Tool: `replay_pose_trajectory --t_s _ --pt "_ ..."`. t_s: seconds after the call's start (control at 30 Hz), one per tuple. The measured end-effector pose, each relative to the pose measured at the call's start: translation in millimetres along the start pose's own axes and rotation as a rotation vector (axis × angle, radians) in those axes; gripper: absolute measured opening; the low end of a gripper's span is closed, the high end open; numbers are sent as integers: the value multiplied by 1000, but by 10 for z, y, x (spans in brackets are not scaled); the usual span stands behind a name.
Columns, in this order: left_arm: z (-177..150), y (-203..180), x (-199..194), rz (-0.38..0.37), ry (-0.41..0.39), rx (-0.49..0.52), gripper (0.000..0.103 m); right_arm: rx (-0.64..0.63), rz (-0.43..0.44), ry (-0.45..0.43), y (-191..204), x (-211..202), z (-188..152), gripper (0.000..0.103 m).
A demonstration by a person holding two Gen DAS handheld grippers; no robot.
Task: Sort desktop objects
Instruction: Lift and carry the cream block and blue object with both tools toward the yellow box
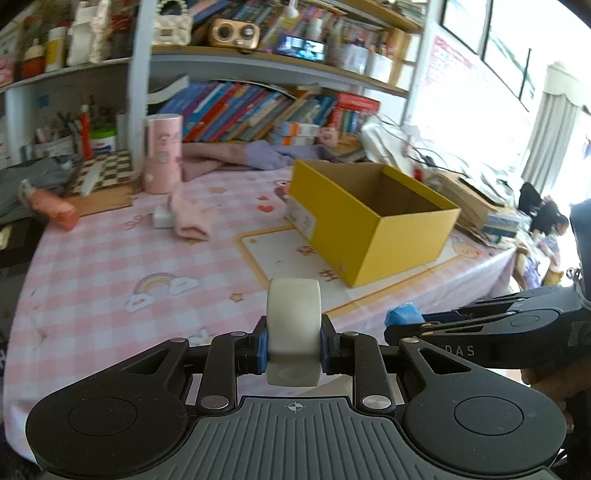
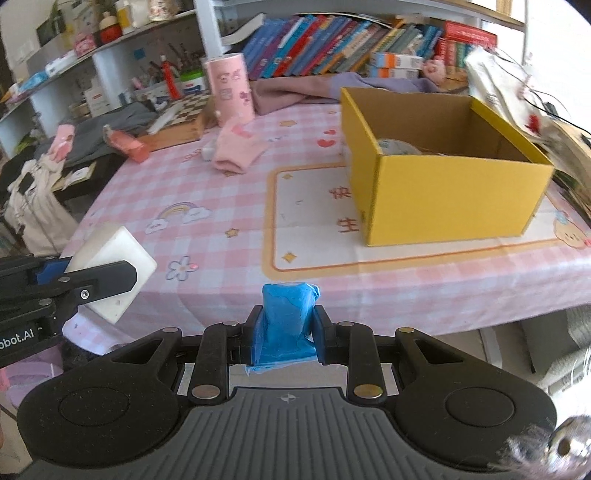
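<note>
Both claws hung near the table's edge, the left gripper (image 1: 293, 345) clenching a white block (image 1: 293, 317), the right gripper (image 2: 285, 334) a blue wad (image 2: 289, 314), seemingly bound for the yellow box (image 2: 443, 195) beyond.

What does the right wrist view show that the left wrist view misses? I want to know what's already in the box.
Only the right wrist view shows a pale roll inside the yellow box. Only the left wrist view shows a gold speaker on the shelf. Both show the left gripper holding the white block and the right gripper holding the blue packet.
</note>
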State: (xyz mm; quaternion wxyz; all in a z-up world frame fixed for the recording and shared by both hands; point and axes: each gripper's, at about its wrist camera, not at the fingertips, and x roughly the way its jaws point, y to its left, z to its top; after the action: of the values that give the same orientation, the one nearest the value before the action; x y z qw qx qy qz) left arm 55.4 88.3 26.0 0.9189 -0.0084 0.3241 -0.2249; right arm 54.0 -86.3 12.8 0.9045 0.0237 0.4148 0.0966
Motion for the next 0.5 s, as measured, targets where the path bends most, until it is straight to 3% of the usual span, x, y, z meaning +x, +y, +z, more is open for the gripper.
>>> replay_pose_trajectory --t_s 0.5 --pt "134 -323 309 -104 35 81 24 90 -87 -7 -405 -108 -59 24"
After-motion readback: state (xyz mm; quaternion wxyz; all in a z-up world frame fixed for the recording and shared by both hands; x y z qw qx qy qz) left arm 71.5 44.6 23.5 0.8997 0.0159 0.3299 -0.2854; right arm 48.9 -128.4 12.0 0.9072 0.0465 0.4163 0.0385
